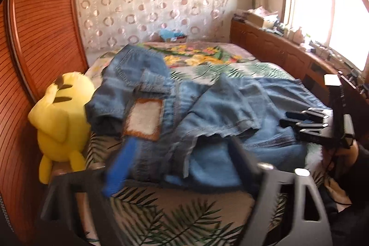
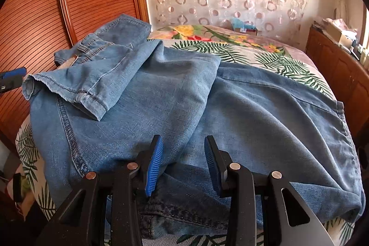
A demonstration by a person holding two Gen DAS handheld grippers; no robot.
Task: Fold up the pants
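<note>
The blue denim pants [image 2: 161, 93] lay crumpled across the leaf-print bedsheet [image 2: 272, 57]. The left gripper [image 1: 175, 167], blurred, hovered low over the pants' near edge, fingers spread, holding nothing. The right gripper [image 2: 183, 163] sat over the pants' near hem, jaws parted, released. Only the left view showed the yellow plush toy [image 1: 60, 121] left of the pants. Bare sheet lay beyond the pants.
</note>
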